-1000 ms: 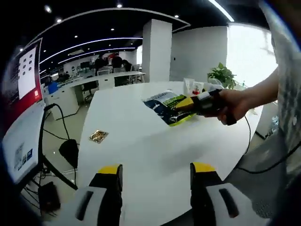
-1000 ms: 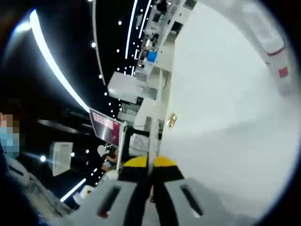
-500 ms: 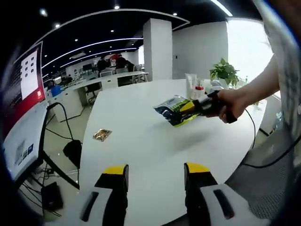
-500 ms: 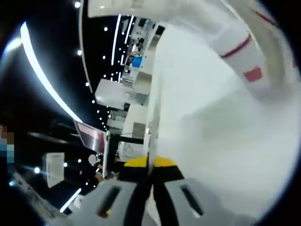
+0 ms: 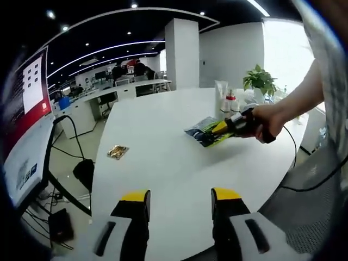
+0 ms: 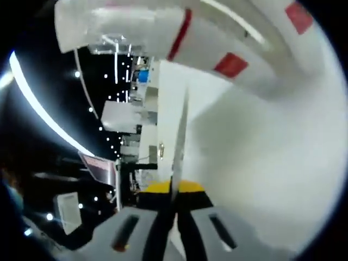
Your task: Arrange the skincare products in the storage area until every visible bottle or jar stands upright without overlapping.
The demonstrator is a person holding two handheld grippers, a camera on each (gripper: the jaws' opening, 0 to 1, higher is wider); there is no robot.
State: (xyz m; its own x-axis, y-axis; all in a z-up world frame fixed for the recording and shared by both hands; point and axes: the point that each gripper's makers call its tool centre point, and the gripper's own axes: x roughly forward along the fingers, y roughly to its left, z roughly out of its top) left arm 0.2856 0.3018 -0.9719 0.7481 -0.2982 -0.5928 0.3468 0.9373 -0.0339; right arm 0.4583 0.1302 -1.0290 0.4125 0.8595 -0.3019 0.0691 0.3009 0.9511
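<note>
In the left gripper view, the left claw rises from the bottom edge with its two yellow-tipped jaws set wide apart and nothing between them. Beyond it spreads a white rounded counter. At the right of the frame a person's hand holds the right claw, which reaches in from the right and pinches the edge of a flat dark blue and green packet; the packet sits low over the counter right of centre, and whether it touches the surface cannot be told. Behind the hand, toward the upper right, a small group of skincare products stands upright on the far part of the counter: a pale tube and a small bottle with a red cap, close together. A green potted plant stands just beyond them. A small golden wrapper lies alone on the counter at centre left, well apart from the packet. A monitor fills the left edge.

In the right gripper view, the right claw has its jaws pressed together on the packet's thin edge, seen end-on as a pale line running up the frame's middle. A white tube with red markings crosses the top of the frame, blurred and very near the lens.
</note>
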